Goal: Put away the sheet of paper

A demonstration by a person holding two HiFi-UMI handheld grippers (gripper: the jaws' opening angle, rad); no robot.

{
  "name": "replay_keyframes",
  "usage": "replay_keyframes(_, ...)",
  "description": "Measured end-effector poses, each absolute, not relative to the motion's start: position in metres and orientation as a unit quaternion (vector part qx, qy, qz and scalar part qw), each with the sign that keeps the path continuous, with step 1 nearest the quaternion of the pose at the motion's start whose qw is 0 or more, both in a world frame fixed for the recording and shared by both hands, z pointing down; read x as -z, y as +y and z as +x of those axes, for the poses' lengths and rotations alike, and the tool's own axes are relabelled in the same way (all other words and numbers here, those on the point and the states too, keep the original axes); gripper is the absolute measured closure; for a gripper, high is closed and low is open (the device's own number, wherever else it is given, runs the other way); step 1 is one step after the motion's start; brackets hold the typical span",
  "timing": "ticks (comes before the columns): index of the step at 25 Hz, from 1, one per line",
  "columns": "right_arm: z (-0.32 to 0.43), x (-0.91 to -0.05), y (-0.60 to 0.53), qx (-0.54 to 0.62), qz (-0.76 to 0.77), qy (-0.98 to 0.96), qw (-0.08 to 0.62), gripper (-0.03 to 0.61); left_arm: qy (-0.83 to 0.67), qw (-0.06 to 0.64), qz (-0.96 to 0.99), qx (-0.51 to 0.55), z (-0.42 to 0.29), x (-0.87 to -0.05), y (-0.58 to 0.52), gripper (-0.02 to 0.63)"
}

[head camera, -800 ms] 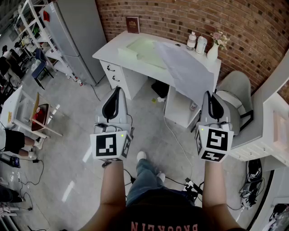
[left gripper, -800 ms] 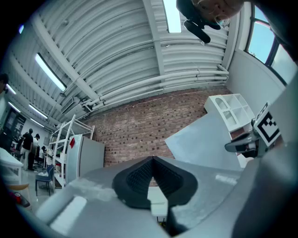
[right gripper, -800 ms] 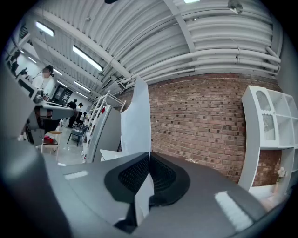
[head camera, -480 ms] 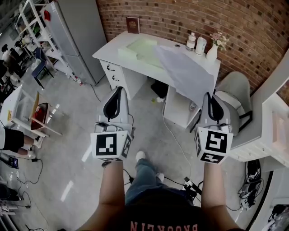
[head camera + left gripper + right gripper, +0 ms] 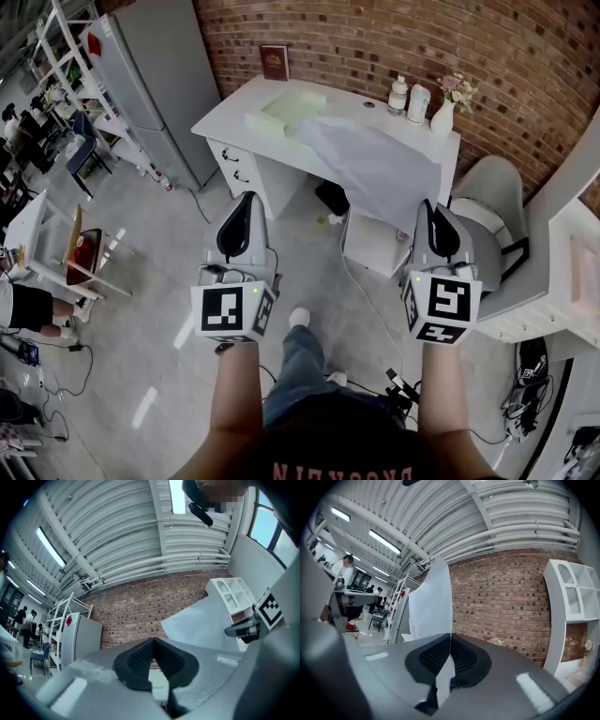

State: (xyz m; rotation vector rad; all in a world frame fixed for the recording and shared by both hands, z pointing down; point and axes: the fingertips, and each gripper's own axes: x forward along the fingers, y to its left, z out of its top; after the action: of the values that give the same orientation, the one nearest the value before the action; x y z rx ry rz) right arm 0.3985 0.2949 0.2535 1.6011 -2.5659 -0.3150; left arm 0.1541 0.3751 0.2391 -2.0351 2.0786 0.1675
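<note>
Pinching the paper [image 5: 375, 164], the right gripper [image 5: 429, 206] is closed; the left gripper [image 5: 246, 199] is closed, holding nothing; the paper could catch on the desk [image 5: 230, 111] and tear.

White desk [image 5: 230, 112] against red brick wall [image 5: 356, 37]; grey fridge [image 5: 155, 84] left, pale chair [image 5: 489, 187] right, white sheet of paper [image 5: 375, 164] over its front.

White sheet of paper [image 5: 375, 164] slants in midair, pinched by right hand-held gripper [image 5: 429, 208].
</note>
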Motion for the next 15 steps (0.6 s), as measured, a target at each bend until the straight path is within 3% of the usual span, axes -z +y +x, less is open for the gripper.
replay_keyframes(15,0.296,-0.256,0.142,0.099,0.531,-0.839,0.066,0.577,0.709,0.1,-0.695,-0.059,0.041,-0.244,0.22,0.62)
